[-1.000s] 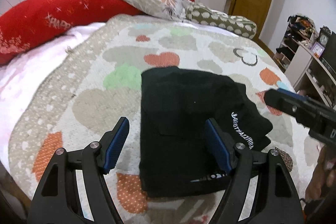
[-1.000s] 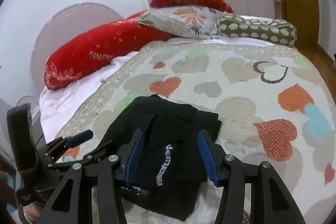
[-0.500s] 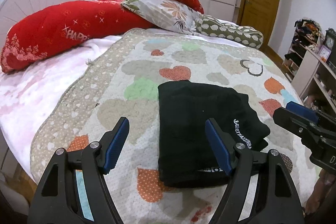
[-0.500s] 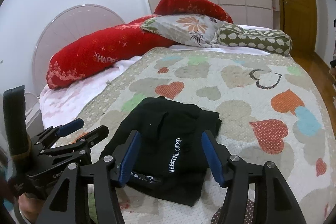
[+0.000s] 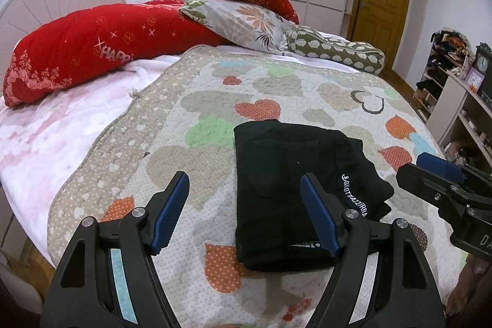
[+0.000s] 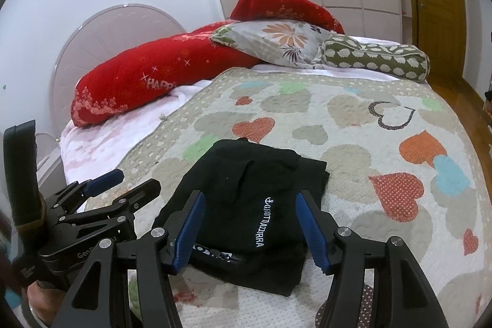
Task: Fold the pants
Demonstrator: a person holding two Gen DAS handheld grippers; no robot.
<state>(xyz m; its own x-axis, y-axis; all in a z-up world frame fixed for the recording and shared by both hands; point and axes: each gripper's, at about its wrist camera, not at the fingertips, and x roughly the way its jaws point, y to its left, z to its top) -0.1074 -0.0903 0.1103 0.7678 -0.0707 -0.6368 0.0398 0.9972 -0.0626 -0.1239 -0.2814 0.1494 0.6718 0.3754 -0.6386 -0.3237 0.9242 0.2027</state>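
In the left wrist view, the left claw hovers with its blue-padded fingers spread wide and nothing between them. The black pants lie folded into a compact stack on the heart-patterned quilt, which covers the bed. The claw's right finger stands in front of the near part of the pants, while its left finger is over bare quilt beside the pants. White lettering runs along the pants' right-hand fold. To the right of the pants, the right claw enters from the edge; from here I cannot tell how far it is spread. Beyond the pants, a long red pillow, a floral pillow and a green patterned bolster lie at the head of the bed.

In the right wrist view, the right claw is spread wide and empty, its fingers framing the near end of the pants, above the cloth and apart from it. The white lettering lies between the two fingers. Left of the pants, the left claw is held apart from the cloth, its fingers parted. The red pillow lies beyond the pants.
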